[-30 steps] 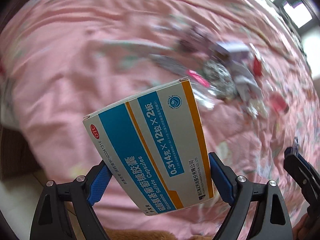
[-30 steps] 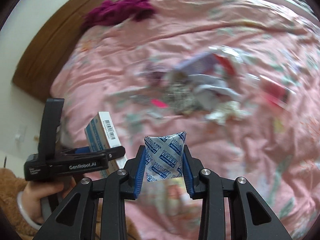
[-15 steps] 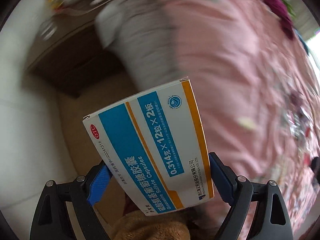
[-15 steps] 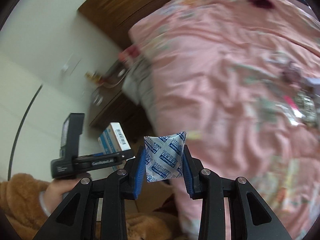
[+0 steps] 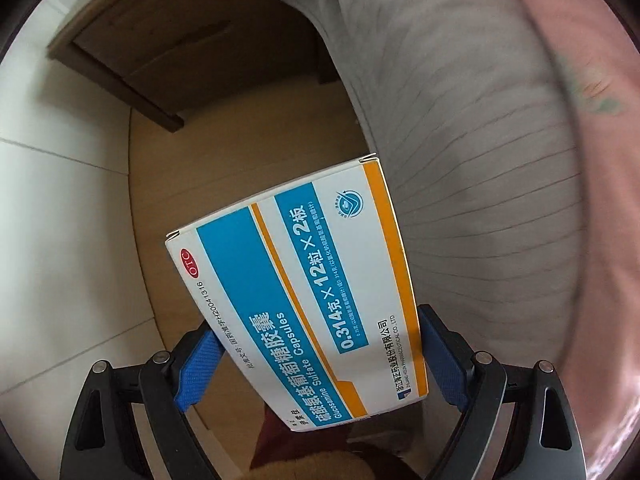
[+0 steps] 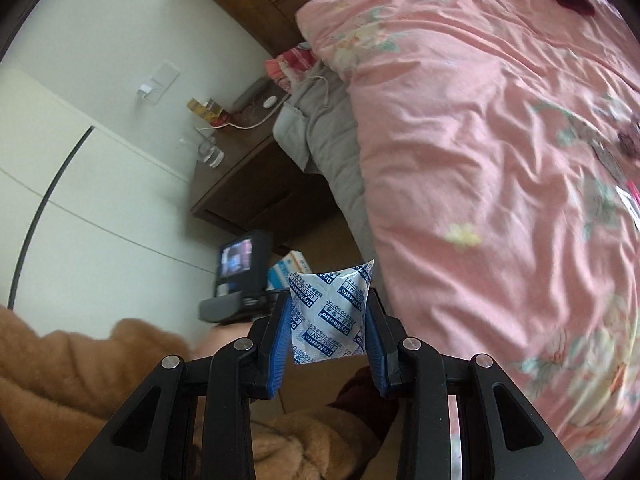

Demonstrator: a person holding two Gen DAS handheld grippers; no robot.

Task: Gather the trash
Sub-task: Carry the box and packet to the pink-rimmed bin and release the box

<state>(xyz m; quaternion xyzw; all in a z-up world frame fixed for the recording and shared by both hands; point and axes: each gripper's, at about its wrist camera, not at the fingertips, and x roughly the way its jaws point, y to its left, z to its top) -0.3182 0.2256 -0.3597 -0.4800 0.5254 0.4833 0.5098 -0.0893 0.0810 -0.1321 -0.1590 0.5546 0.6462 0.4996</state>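
Observation:
My left gripper (image 5: 312,344) is shut on a white, blue and orange medicine box (image 5: 304,280), held in the air over the wooden floor beside the bed. My right gripper (image 6: 326,328) is shut on a white desiccant packet with blue print (image 6: 330,316). In the right wrist view the left gripper's body (image 6: 240,280) and the same medicine box (image 6: 286,270) show just left of the packet. A few bits of trash (image 6: 628,152) lie at the far right edge of the pink quilt.
A bed with a pink floral quilt (image 6: 500,140) and grey mattress side (image 5: 460,140) fills the right. A dark wooden nightstand (image 6: 244,176) with bottles and a cable stands by the white wall. Wooden floor (image 5: 240,168) lies between. A brown fuzzy sleeve (image 6: 60,368) is below.
Both grippers have swung left, away from the trash pile on the quilt, toward the floor and nightstand beside the bed. Each keeps its hold on its item.

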